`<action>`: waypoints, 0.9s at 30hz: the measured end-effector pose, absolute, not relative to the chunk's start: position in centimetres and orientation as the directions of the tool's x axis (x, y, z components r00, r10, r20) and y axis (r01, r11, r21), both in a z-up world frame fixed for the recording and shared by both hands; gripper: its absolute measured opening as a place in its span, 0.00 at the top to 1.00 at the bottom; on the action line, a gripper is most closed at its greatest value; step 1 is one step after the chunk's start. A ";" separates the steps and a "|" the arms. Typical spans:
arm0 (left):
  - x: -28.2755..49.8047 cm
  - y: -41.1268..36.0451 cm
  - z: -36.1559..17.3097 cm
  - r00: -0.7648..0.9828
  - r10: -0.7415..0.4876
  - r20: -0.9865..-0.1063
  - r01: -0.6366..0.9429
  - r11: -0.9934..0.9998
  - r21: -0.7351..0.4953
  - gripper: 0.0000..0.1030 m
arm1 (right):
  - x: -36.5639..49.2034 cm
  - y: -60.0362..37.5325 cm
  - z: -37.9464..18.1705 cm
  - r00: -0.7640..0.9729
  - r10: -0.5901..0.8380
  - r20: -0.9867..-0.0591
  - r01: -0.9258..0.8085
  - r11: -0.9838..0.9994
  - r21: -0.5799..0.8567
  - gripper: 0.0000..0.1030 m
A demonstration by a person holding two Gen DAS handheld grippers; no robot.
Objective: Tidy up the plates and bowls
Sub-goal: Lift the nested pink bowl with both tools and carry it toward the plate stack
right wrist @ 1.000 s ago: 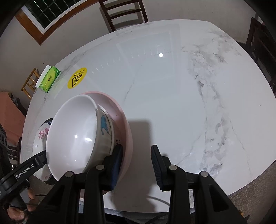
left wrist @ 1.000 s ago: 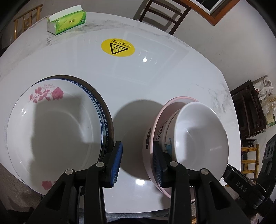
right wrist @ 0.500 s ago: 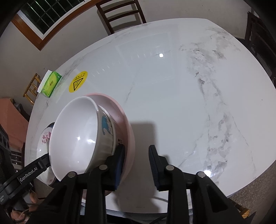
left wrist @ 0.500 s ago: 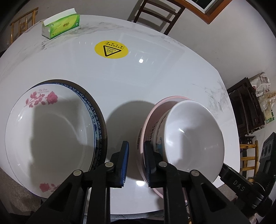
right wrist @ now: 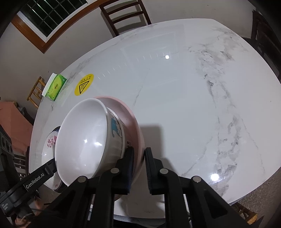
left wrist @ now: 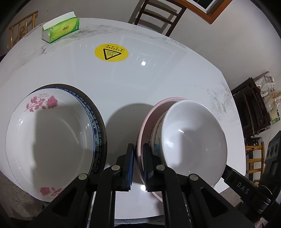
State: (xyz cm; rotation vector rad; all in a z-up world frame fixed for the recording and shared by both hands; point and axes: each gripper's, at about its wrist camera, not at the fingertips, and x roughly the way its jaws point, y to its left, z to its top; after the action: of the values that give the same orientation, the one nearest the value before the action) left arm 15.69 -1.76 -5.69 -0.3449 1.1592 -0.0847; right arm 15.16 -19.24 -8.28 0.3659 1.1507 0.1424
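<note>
A big round table (left wrist: 158, 84) with a smooth, shiny white marble top fills both views. Grey veins run through the stone on one side.

Two bowls sit stacked near the table's close edge. The outer one is a wide pink bowl (left wrist: 149, 121) with a thin rim. Inside it sits a white bowl (left wrist: 193, 136), glossy and deep, with a blue picture (right wrist: 116, 128) on its ribbed outside.

The left gripper (left wrist: 138, 164) has black arms and blue ridged pads. Its jaws pinch the pink bowl's rim on one side. The right gripper (right wrist: 139, 168) looks the same, and its jaws pinch the pink rim on the other side.

Beside the bowls lies a stack of plates. On top is a white plate (left wrist: 49, 140), round and shiny, with pink roses painted on it. Under it peeks a plate with a blue pattern on its edge (left wrist: 94, 122), and a dark rim (left wrist: 102, 126) shows under that. So three rims can be counted.

Farther back are one round yellow warning sticker (left wrist: 111, 52) stuck flat on the table and one green tissue box (left wrist: 60, 29). Two dark wooden chairs (right wrist: 124, 15) stand by the table in the right wrist view.
</note>
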 end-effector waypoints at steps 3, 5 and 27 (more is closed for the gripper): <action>15.7 -1.8 -5.7 0.404 -0.235 -0.884 -0.106 0.948 -0.300 0.95 | 15.2 -19.3 -8.3 0.406 0.297 -0.864 0.075 0.932 0.355 0.87; 15.7 -1.9 -5.7 0.404 -0.230 -0.885 -0.103 0.950 -0.294 0.95 | 15.2 -19.4 -8.4 0.410 0.295 -0.863 0.073 0.932 0.354 0.87; 15.4 -2.1 -5.1 0.423 -0.208 -0.882 -0.085 0.960 -0.267 0.95 | 15.0 -19.0 -7.5 0.424 0.287 -0.859 0.065 0.936 0.345 0.87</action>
State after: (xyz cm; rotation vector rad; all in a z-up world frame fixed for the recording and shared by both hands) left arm 15.40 -2.06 -5.08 -0.2895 1.1364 -0.0786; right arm 14.96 -19.04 -7.54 0.3512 1.1307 0.1421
